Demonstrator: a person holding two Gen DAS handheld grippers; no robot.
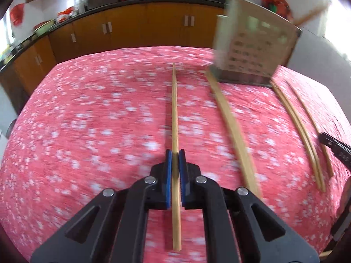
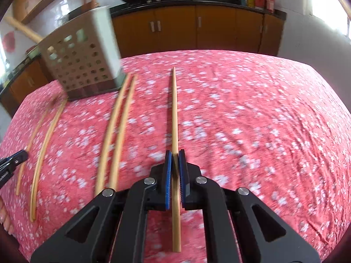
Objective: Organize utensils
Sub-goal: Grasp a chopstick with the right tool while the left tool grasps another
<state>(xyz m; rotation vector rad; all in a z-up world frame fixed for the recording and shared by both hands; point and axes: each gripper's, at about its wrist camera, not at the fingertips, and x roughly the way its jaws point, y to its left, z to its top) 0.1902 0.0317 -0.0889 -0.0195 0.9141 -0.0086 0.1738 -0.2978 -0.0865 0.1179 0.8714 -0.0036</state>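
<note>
Two claws, one chopstick each. Left claw (image 1: 175,153) clamped on a chopstick (image 1: 174,109), blue pads pinching it near the thick end, long axis running straight ahead out of the jaws, thin tip forward. Same deal on the right: right claw (image 2: 175,153) shut tight on its own chopstick (image 2: 174,109), also pointing dead ahead along the fingers. Holder (image 1: 252,50), the perforated box, standing on the pink floral cloth (image 1: 87,120) over the worktop, up and to the right of the left claw, up and to the left of the right one (image 2: 81,59), so basically between the two and further out. Already a couple of sticks poking out of its top. Looks about equally far from both claws, hard to call which is nearer through the fisheye. Four loose chopsticks lying between the claws, two pairs (image 2: 114,131) (image 2: 41,153), roughly parallel to the held ones, far ends near the holder's base. Next move probably: swing a held stick toward the holder and tip it upright, since right now both sticks are angled shallow and the opening faces up.
</note>
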